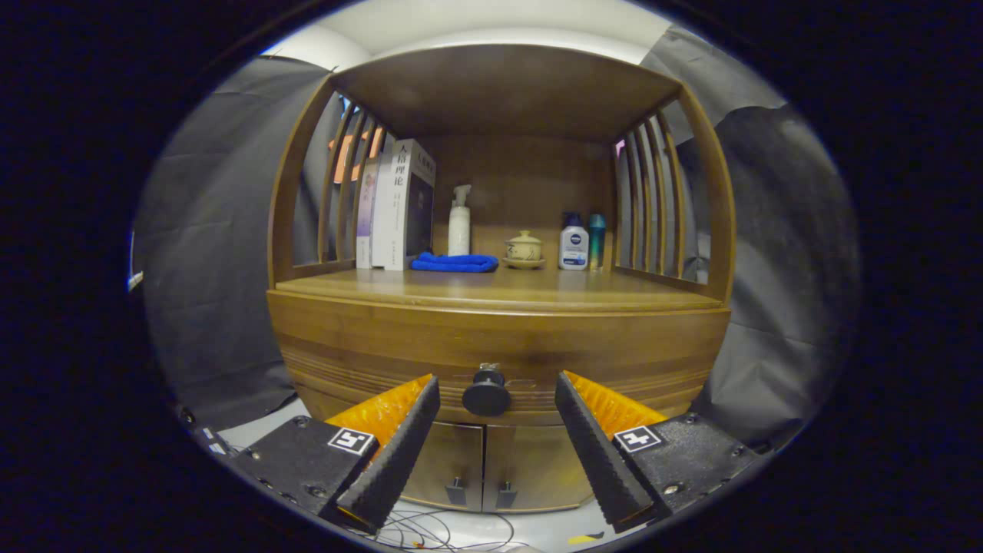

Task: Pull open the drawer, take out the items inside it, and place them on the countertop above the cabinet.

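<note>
Claw [498, 384]: spread wide, holding nothing; ribbed black fingers [399, 449] with orange backs point at the cabinet front.
Knob [486, 396]: round and black, in the gap between the fingertips, touching neither; whether it sits level with the tips or slightly beyond them cannot be told.
Drawer [498, 357]: closed wooden front carrying the knob, directly ahead of the claw; its contents are hidden.
Lower doors [482, 468]: two small doors under the drawer, seen between the fingers, each with a dark handle near the middle seam.
Cables [430, 530]: thin loops on the floor below the doors, between the finger bases.
Bench [491, 288]: wooden top above the drawer, beyond and above the fingertips, with slatted sides and a roof over it.
Books [395, 203]: standing upright at the back, above the left finger.
Blue cloth [455, 263]: folded flat just right of the books.
Pump bottle [459, 223]: white, upright behind the cloth.
Lidded cup [524, 247]: on a saucer, above the gap between the fingers.
Two bottles [574, 242]: one white with a dark cap, one teal beside it, above the right finger.
</note>
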A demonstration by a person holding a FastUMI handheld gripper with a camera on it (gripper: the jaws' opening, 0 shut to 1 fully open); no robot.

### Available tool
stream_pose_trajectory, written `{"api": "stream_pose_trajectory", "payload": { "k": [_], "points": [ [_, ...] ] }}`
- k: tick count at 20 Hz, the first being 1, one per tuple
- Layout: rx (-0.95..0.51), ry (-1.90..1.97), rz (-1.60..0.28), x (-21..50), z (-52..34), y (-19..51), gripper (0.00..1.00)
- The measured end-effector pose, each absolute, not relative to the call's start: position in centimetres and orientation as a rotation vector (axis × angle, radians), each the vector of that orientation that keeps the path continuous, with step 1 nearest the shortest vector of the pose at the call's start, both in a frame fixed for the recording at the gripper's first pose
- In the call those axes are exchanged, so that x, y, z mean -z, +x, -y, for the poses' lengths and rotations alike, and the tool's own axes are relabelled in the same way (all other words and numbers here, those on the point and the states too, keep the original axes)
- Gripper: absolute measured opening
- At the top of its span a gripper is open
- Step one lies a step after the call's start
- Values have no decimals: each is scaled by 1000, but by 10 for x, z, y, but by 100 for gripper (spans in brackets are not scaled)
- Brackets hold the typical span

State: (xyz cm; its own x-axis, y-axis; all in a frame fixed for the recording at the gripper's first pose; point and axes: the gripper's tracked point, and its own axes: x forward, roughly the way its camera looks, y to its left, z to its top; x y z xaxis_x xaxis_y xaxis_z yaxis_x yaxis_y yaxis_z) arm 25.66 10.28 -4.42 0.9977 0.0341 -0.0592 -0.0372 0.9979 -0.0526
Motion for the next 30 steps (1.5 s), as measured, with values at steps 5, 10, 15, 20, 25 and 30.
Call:
{"api": "stream_pose_trajectory", "payload": {
  "k": [5,10,15,20,25,30],
  "points": [
    [-19,-26,-111,60,-105,287,91],
    [-11,-45,-119,71,-110,301,69],
    [18,-22,-112,77,-108,308,53],
    [1,-6,-123,75,-109,306,44],
    [-1,-17,-131,77,-109,305,38],
    [-6,-13,-138,80,-112,290,36]
  ]
}}
